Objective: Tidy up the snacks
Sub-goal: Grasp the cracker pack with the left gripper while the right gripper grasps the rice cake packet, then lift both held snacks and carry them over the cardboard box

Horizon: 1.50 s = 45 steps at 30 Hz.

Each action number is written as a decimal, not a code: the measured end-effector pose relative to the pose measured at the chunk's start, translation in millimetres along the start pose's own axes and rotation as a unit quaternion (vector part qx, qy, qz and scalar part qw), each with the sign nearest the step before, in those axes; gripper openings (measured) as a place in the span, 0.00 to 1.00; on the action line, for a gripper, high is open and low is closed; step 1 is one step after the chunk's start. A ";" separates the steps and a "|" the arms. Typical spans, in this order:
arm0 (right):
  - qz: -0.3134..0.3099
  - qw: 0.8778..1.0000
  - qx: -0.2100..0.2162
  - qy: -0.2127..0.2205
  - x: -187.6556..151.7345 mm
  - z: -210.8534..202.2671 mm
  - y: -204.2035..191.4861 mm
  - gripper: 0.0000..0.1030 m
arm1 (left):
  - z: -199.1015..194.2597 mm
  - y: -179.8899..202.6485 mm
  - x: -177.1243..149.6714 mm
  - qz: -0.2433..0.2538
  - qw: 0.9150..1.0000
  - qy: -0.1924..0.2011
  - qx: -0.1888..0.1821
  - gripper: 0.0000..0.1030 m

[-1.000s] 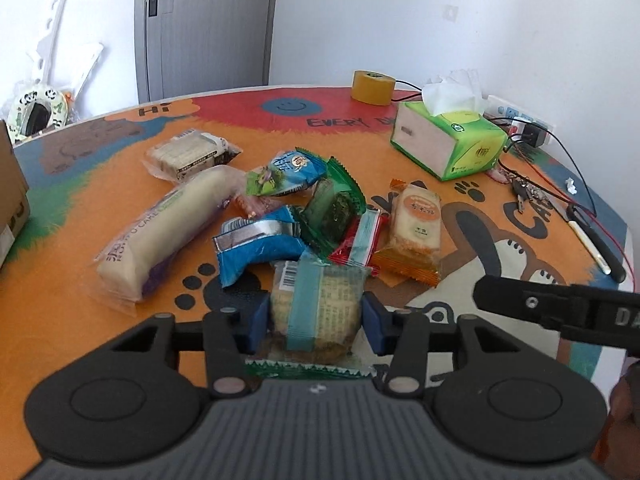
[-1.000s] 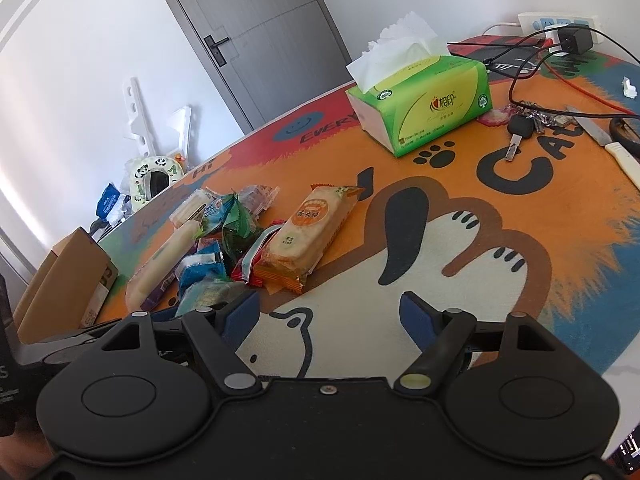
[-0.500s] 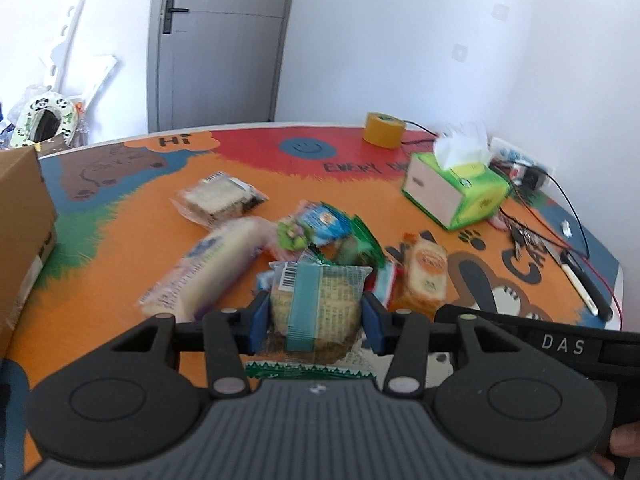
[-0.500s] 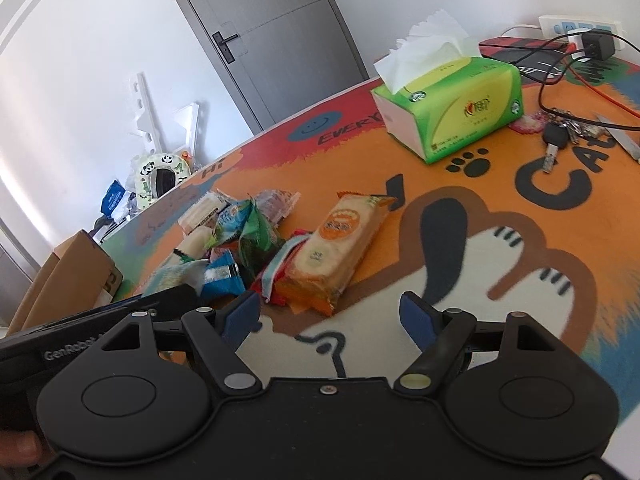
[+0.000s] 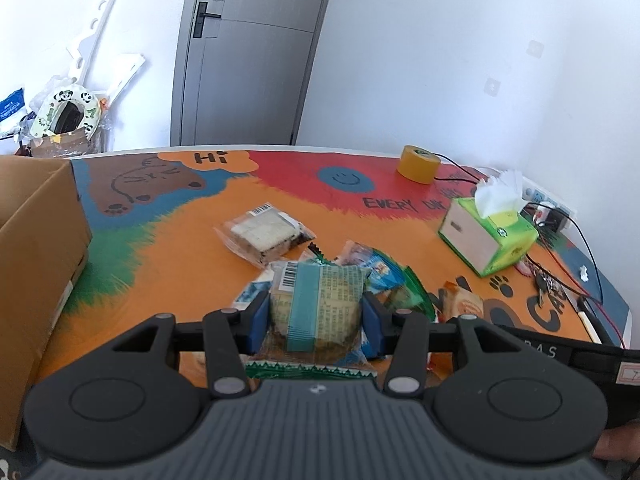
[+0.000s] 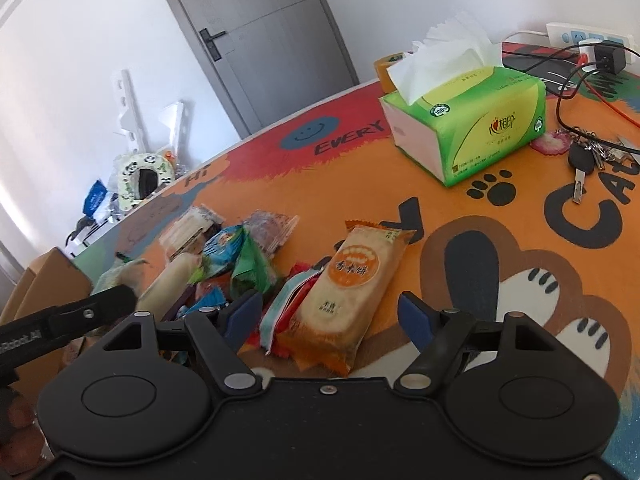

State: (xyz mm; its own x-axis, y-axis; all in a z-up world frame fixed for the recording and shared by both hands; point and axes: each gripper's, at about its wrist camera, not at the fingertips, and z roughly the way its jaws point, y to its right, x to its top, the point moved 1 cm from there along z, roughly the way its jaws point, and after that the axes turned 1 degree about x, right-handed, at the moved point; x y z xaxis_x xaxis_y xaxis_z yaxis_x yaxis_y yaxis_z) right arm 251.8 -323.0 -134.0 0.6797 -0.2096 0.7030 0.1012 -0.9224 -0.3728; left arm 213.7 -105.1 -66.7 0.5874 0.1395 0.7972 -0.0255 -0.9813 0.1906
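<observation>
**a:** two claws going at once here. our left gripper (image 5: 316, 322) is clamped on the wrapped cake (image 5: 316, 304), pads squeezing both sides, and it's lifted off the table (image 5: 168, 240). our right gripper (image 6: 330, 318) is spread wide with nothing pinched, hanging over the orange cracker pack (image 6: 344, 296) at the near edge of the snack pile (image 6: 236, 256).

**b:** what worries us? that wrapper's slick and puffy, so we think the cake could slide out or get squashed if we swing it fast toward the cardboard box (image 5: 36, 264) on the left. and the two grippers sit close together, so we could clip each other, or the right one could nudge the red-and-white sachet (image 6: 286, 306) lying right against the cracker pack.

**a:** versus a second ago: the cake was down low by the pile, now it's higher and the box fills the left edge of the view. the right gripper has slid in over the crackers too.
</observation>
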 end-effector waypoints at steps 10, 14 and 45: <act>-0.004 1.000 -0.025 0.000 2.7 10.8 -1.1 0.53 | 8.6 -8.0 0.9 -0.007 1.000 -0.010 0.005 0.46; -0.007 1.000 -0.030 0.000 -0.4 5.5 5.4 0.36 | 6.0 -7.3 -1.2 -0.008 1.000 -0.011 0.003 0.46; -0.050 0.994 -0.097 0.009 -17.8 -13.5 -0.8 0.36 | -15.5 -24.7 -15.9 -0.034 0.999 -0.009 0.002 0.46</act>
State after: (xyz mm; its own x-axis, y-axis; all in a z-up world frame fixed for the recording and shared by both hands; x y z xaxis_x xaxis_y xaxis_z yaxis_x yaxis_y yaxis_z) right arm 229.7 -322.9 -138.1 0.6601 -0.1169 0.7421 0.0245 -0.9839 -0.1768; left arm 192.4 -81.0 -75.2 0.6016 0.2029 0.7726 0.0170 -0.9702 0.2416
